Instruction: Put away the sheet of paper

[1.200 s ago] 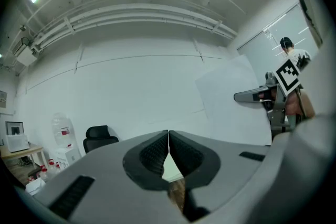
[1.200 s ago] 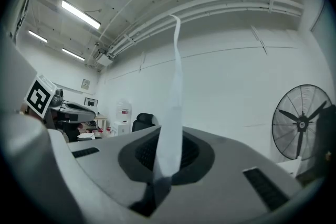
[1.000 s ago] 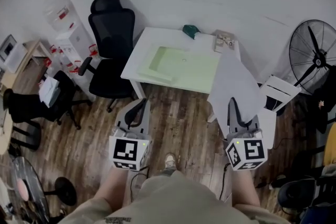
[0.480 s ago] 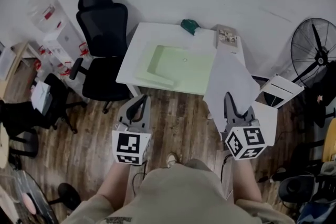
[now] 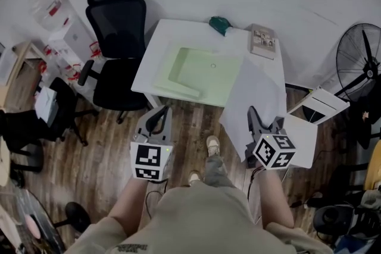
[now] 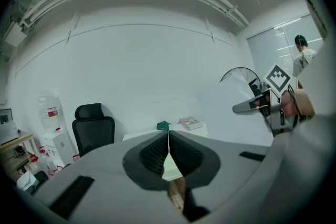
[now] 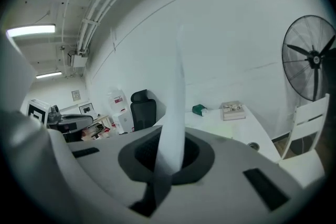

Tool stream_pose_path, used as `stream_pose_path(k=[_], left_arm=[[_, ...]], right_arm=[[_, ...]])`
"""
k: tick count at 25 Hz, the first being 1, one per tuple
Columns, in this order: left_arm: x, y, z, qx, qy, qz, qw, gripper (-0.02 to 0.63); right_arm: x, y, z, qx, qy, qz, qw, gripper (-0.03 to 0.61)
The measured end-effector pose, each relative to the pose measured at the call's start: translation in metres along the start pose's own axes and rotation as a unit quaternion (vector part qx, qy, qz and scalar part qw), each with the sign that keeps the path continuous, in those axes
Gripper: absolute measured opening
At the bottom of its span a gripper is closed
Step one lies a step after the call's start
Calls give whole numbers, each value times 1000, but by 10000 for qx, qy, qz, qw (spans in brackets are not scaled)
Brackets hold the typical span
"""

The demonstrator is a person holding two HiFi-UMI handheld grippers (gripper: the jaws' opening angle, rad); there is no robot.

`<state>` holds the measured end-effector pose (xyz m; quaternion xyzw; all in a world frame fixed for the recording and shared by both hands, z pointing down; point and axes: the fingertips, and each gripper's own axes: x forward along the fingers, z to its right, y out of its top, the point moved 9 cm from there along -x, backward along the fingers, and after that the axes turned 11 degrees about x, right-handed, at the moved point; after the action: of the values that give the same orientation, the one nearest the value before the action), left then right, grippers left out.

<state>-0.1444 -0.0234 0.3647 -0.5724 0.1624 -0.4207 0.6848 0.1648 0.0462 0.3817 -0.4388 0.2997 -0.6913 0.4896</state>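
The right tool [image 5: 256, 119] is clamped tight on the bottom edge of the sheet of paper [image 5: 255, 92], while the left tool [image 5: 157, 121] has its jaws pressed together on nothing, just in front of the table [image 5: 178, 33]. The sheet is plain white and uncreased, rising from the grip with a slight bow at the table's near right corner. Against a second ago, right tool and sheet have drifted leftward toward that corner, grip unchanged.

Matt white paper sheet [image 5: 255, 98], wood-plank floor [image 5: 89, 157]
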Motion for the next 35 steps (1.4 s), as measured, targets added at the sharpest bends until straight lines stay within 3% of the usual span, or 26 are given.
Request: stream_pose_path(k=[10, 16, 23, 35], left_arm=[[55, -14, -5, 21, 73, -446, 9990, 21], [101, -28, -16, -325, 175, -838, 9958, 21], [159, -50, -22, -591, 372, -1337, 9886, 21], [223, -80, -32, -707, 497, -2119, 9735, 21]], right_arm=[[80, -9, 41, 279, 86, -606, 9977, 23], [143, -8, 69, 463, 209, -1071, 9929, 23], [217, -15, 112, 941, 258, -1431, 9849, 23], [318, -35, 173, 970, -78, -2018, 9746, 23]])
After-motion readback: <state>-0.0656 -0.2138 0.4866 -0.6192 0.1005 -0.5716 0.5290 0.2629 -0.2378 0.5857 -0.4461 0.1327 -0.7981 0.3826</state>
